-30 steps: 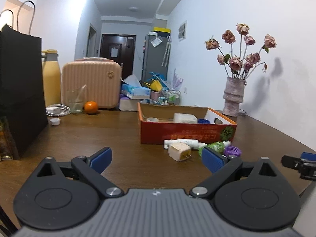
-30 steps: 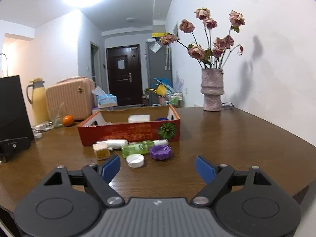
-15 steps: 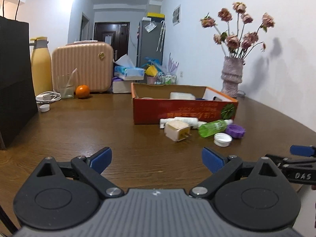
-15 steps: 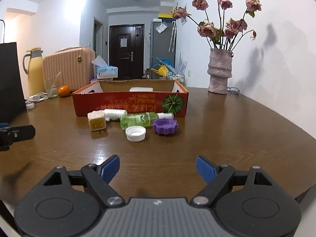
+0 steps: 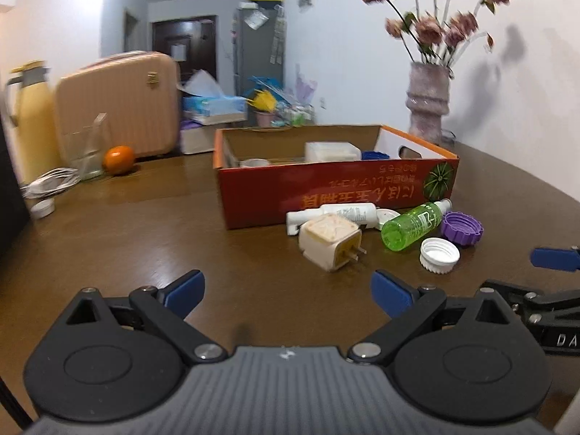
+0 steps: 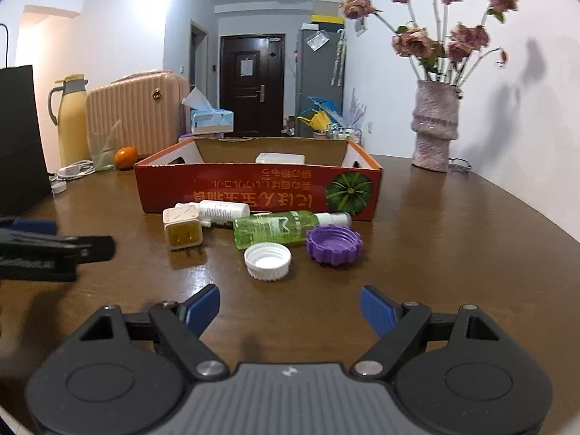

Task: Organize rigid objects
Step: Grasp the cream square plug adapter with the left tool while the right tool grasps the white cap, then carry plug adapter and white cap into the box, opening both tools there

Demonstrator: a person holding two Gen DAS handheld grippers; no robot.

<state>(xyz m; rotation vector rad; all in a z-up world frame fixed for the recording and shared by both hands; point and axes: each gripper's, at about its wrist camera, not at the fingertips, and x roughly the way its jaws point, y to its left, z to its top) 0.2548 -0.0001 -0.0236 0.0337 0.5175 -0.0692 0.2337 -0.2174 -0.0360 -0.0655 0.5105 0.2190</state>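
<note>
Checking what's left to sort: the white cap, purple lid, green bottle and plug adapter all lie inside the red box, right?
Not right. The white cap, purple lid, green bottle and plug adapter all lie on the table in front of the red box, as the right wrist view shows.

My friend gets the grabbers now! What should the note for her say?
Left gripper: fingers open, holding nothing, nearest the plug adapter.
Right gripper: fingers open, holding nothing, nearest the white cap.
Red box on the table: a white block, something blue and a small roll are already inside.
Left to put away, all lying just in front of the box: plug adapter, white tube, green bottle, white cap, purple cap.
Nothing is picked up yet.
</note>
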